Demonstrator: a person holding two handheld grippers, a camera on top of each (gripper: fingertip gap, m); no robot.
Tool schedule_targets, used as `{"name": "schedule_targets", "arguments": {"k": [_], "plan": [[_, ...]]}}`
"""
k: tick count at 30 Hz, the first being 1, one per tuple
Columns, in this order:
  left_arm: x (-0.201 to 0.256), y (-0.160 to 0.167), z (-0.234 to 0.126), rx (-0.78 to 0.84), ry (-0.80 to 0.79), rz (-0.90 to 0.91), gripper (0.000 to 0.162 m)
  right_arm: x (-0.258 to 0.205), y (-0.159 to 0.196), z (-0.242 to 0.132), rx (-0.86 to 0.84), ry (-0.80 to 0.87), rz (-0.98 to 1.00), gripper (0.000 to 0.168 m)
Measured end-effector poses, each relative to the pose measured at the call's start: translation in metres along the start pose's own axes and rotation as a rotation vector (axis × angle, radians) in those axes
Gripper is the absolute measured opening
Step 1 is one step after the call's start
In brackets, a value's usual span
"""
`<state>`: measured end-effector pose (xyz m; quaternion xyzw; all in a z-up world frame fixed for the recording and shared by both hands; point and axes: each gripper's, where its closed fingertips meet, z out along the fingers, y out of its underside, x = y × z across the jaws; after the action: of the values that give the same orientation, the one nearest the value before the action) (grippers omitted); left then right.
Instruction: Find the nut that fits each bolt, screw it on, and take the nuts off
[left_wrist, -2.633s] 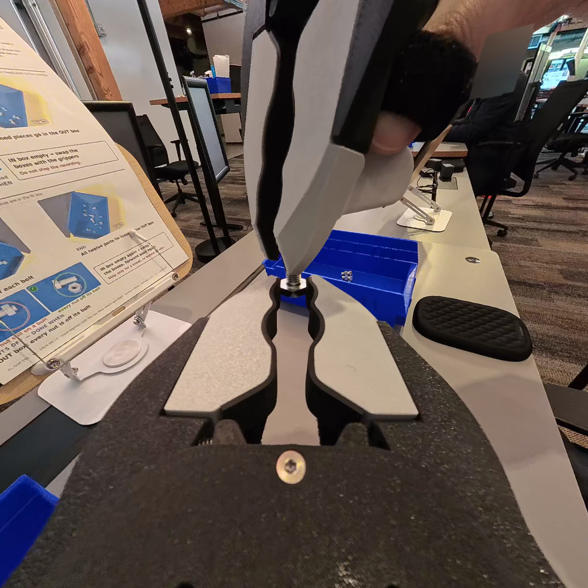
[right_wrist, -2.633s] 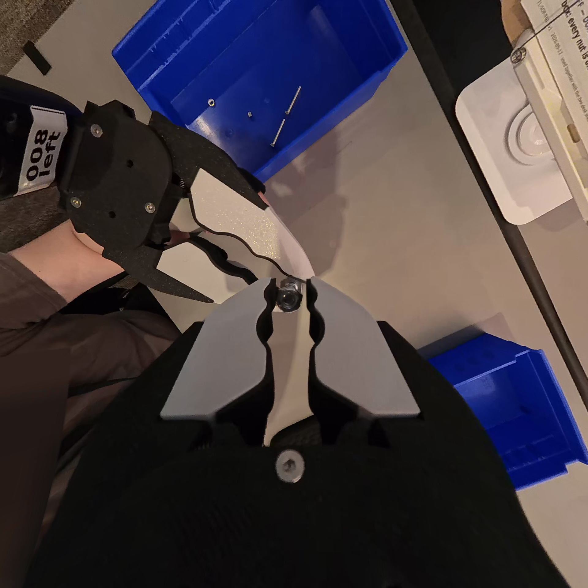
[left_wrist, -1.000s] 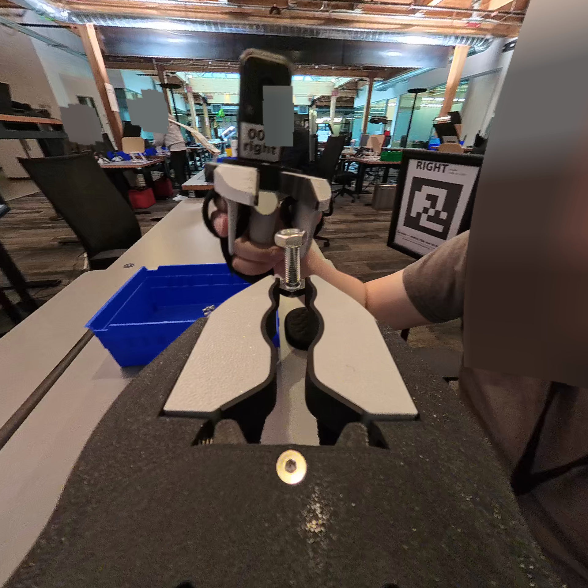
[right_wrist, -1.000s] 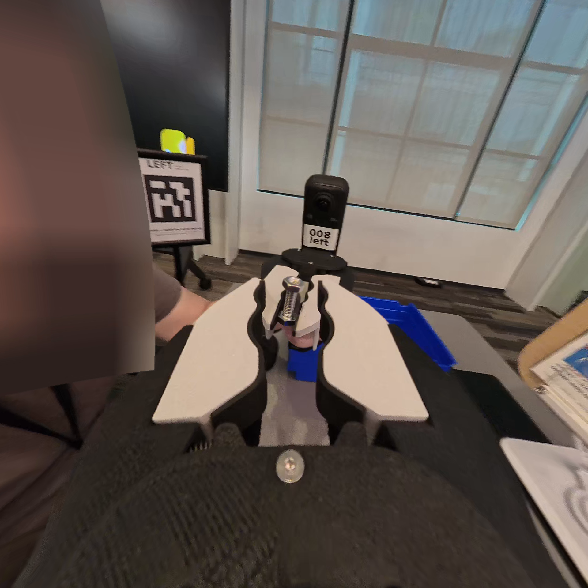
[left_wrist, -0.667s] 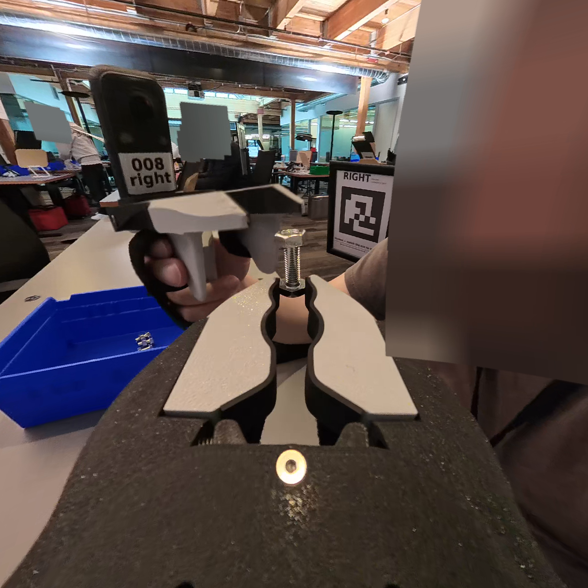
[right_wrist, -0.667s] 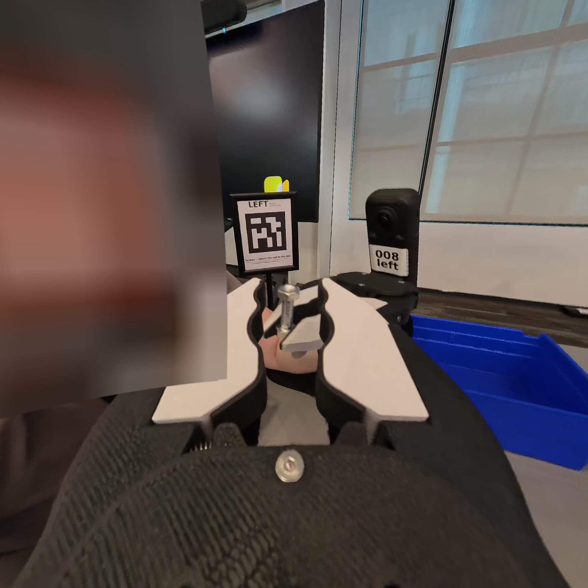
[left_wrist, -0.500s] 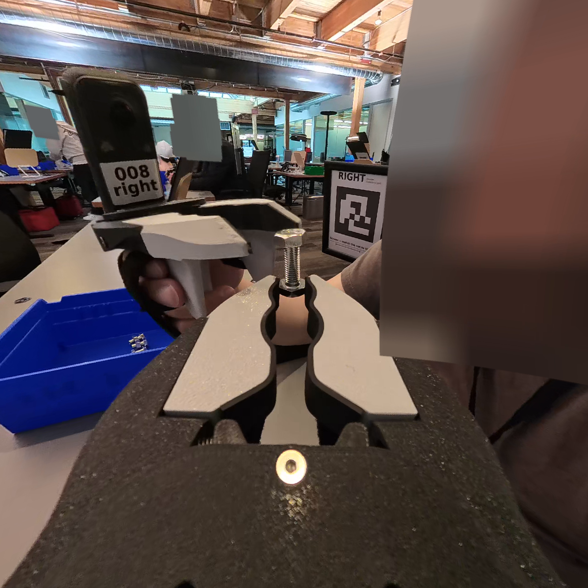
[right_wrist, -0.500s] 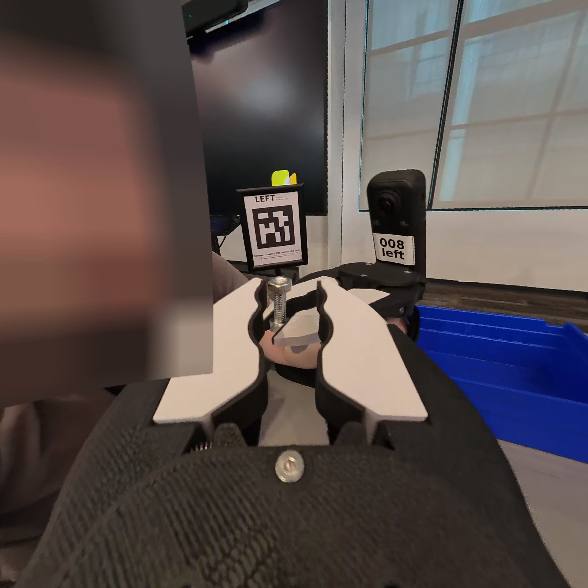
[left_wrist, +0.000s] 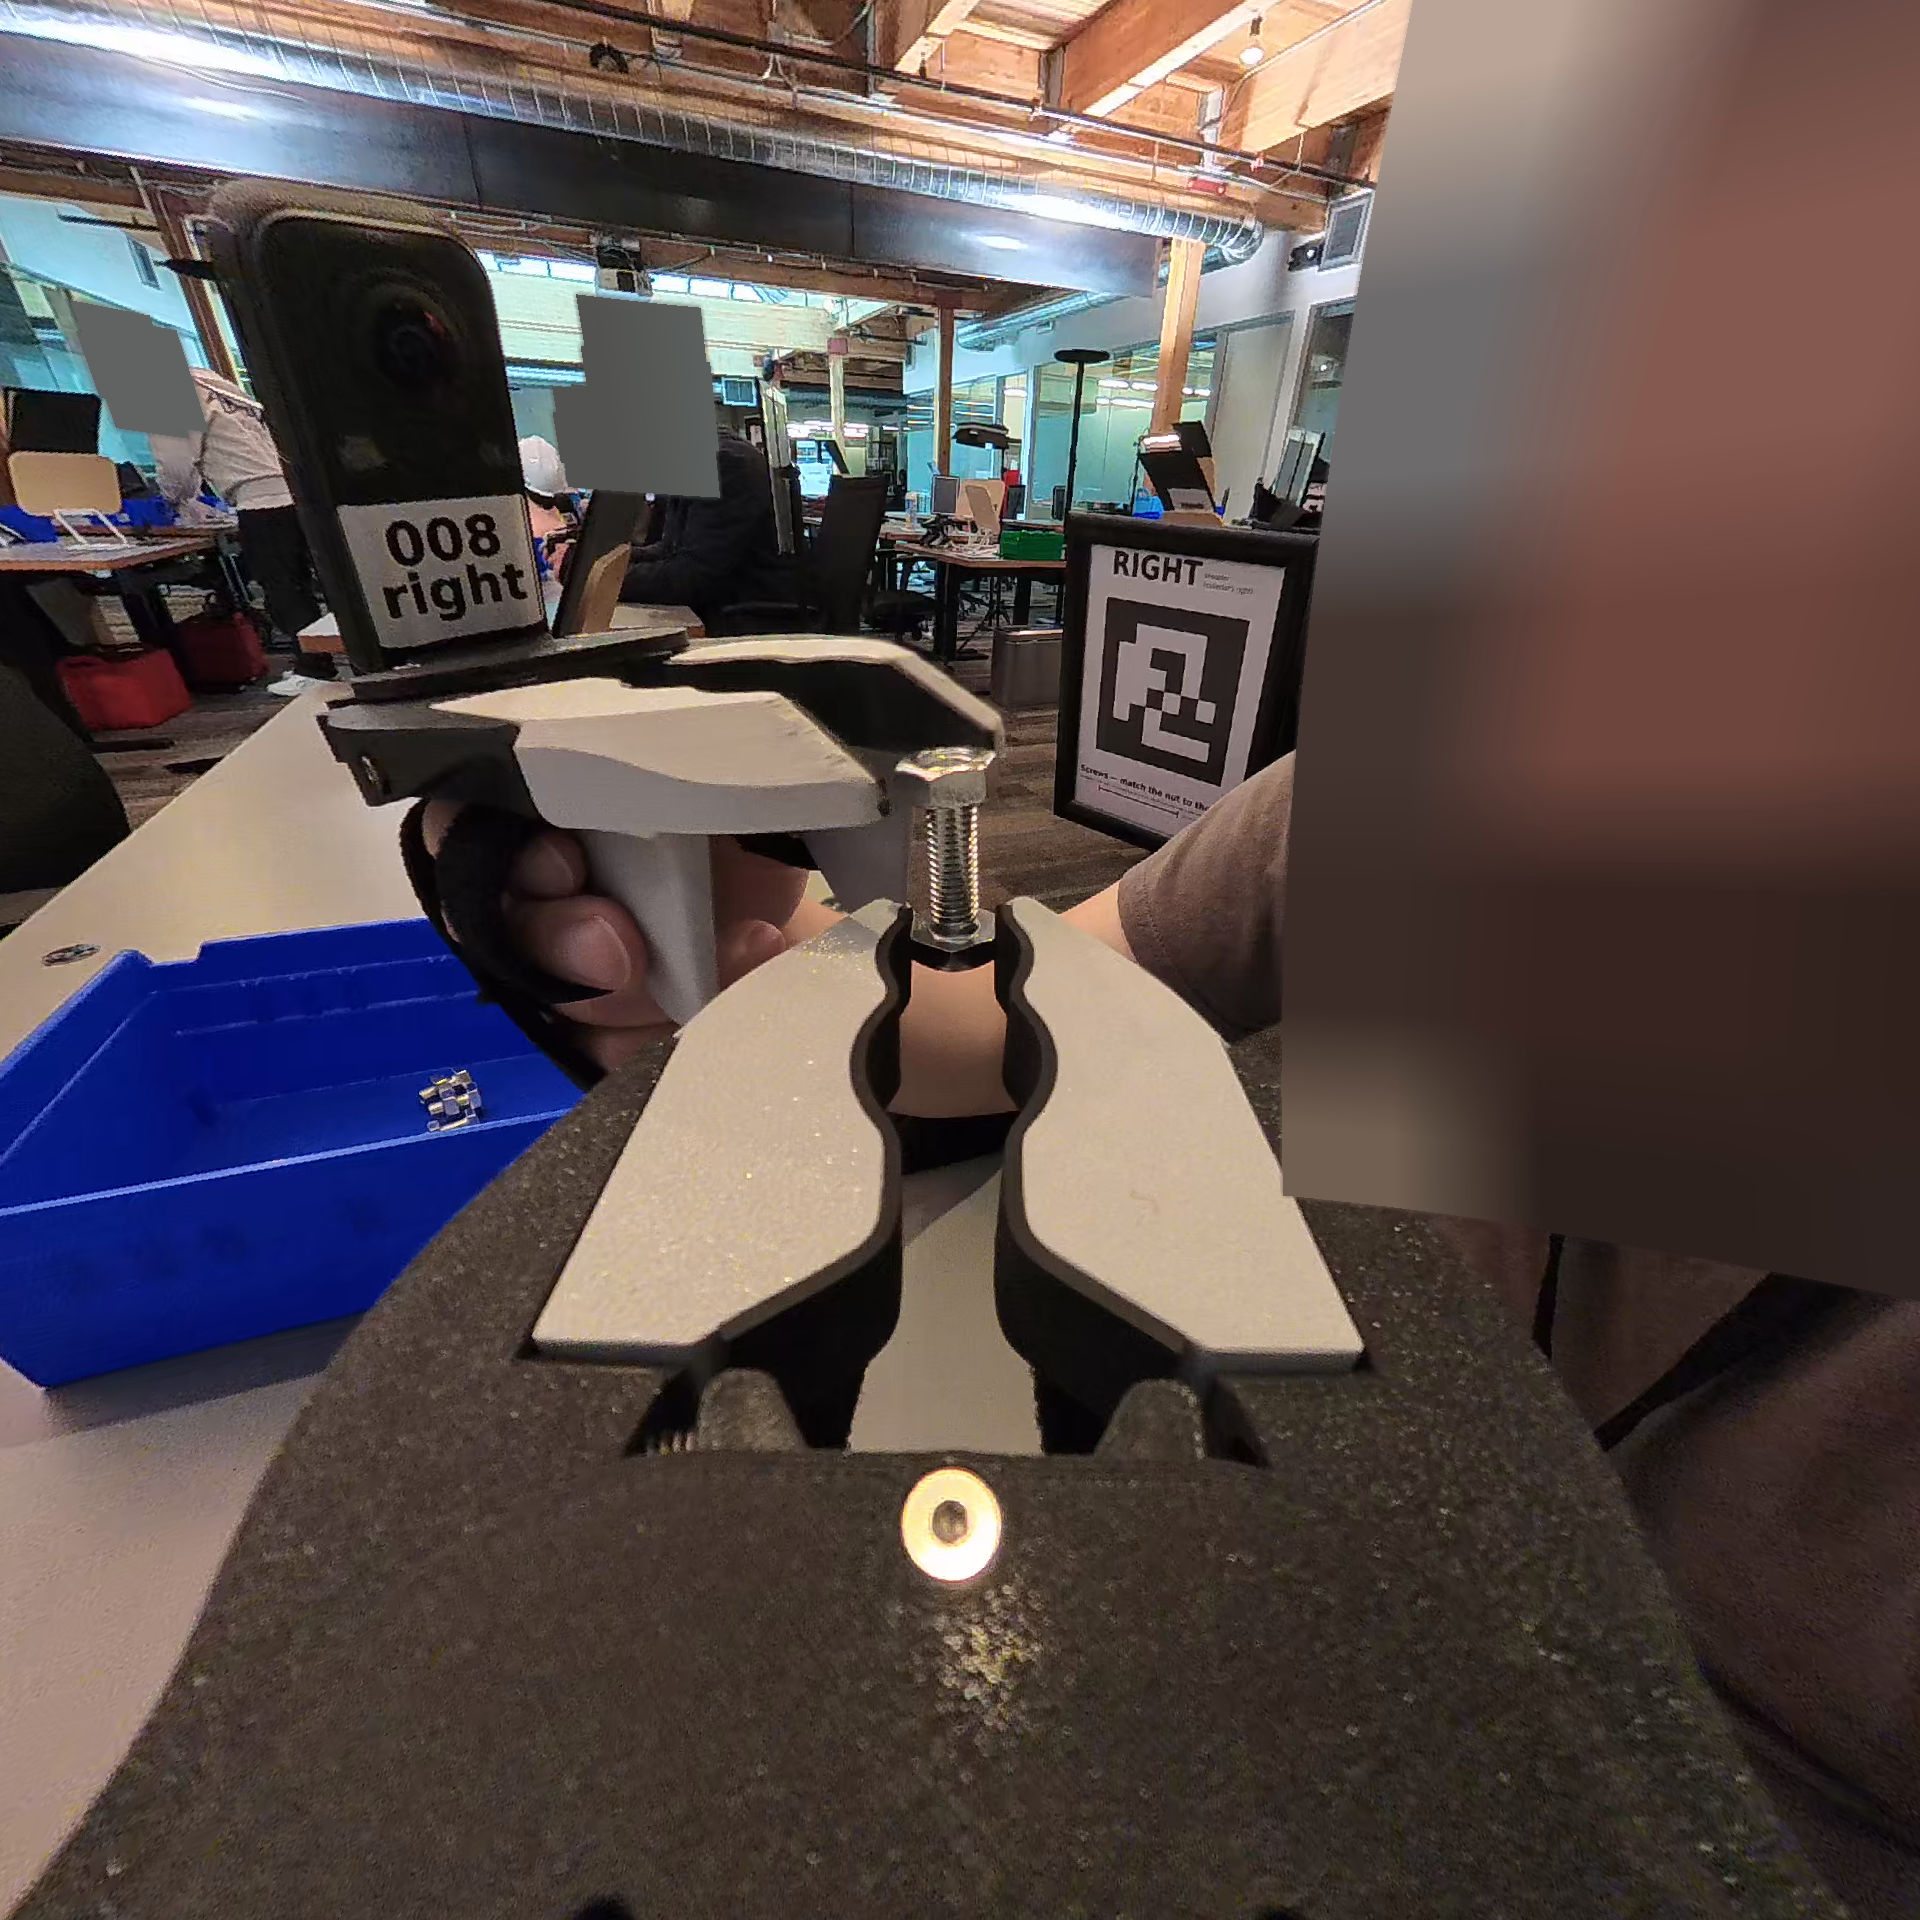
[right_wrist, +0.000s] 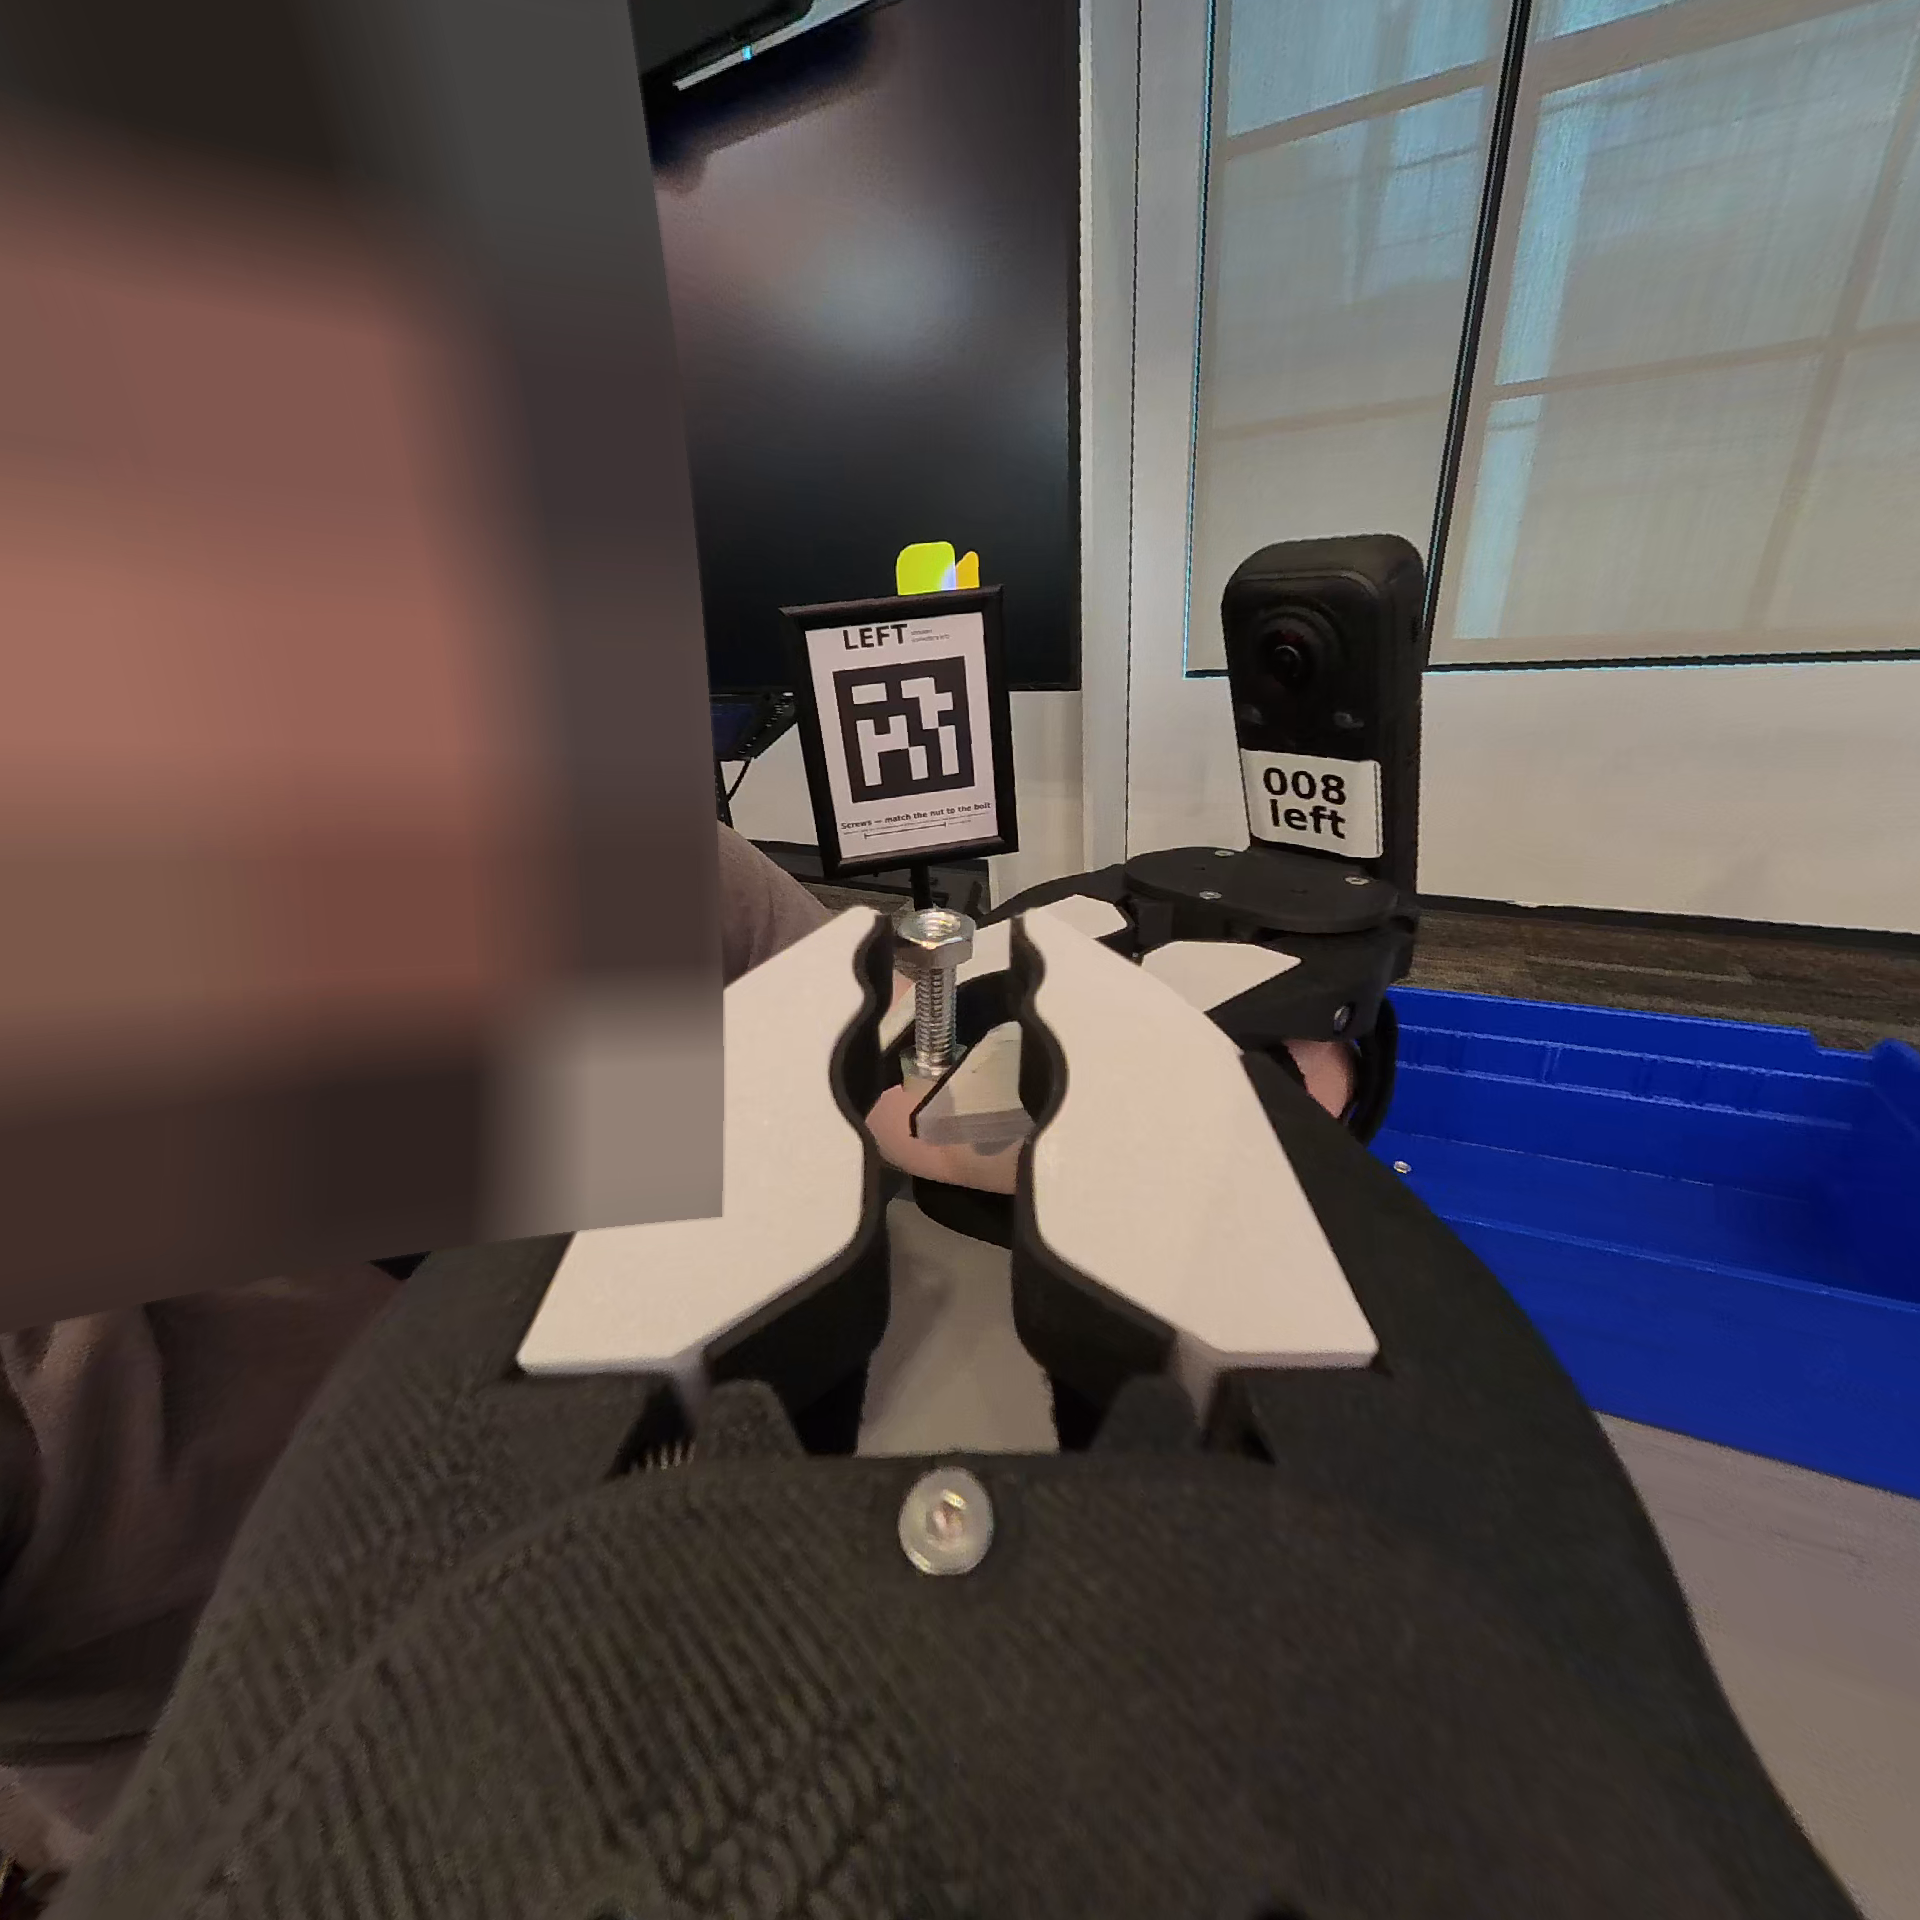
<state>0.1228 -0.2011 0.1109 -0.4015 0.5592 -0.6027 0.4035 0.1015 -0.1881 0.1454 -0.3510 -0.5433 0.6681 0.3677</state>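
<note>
The left gripper clamps the nut beneath the upright bolt. The right gripper grips the bolt head. Blue bin at 9 o'clock holds nuts.

Bolt stands upright between the two grippers, head up: the left gripper clamps the nut at its lower end, and the right gripper comes in from the left at head level, its fingertips at the head. In the right wrist view the bolt head sits between the right gripper's tips, with the left gripper below and behind. Bin rests on the table left of both grippers, small metal pieces inside it; a framed sign stands behind the bolt to the right.
</note>
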Motion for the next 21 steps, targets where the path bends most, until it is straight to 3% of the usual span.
{"name": "schedule_targets", "arguments": {"k": [21], "plan": [[-0.0014, 0.0015, 0.0004, -0.008, -0.007, 0.002, 0.015, -0.0033, 0.0048, 0.0025, -0.018, -0.021, -0.014, 0.015]]}}
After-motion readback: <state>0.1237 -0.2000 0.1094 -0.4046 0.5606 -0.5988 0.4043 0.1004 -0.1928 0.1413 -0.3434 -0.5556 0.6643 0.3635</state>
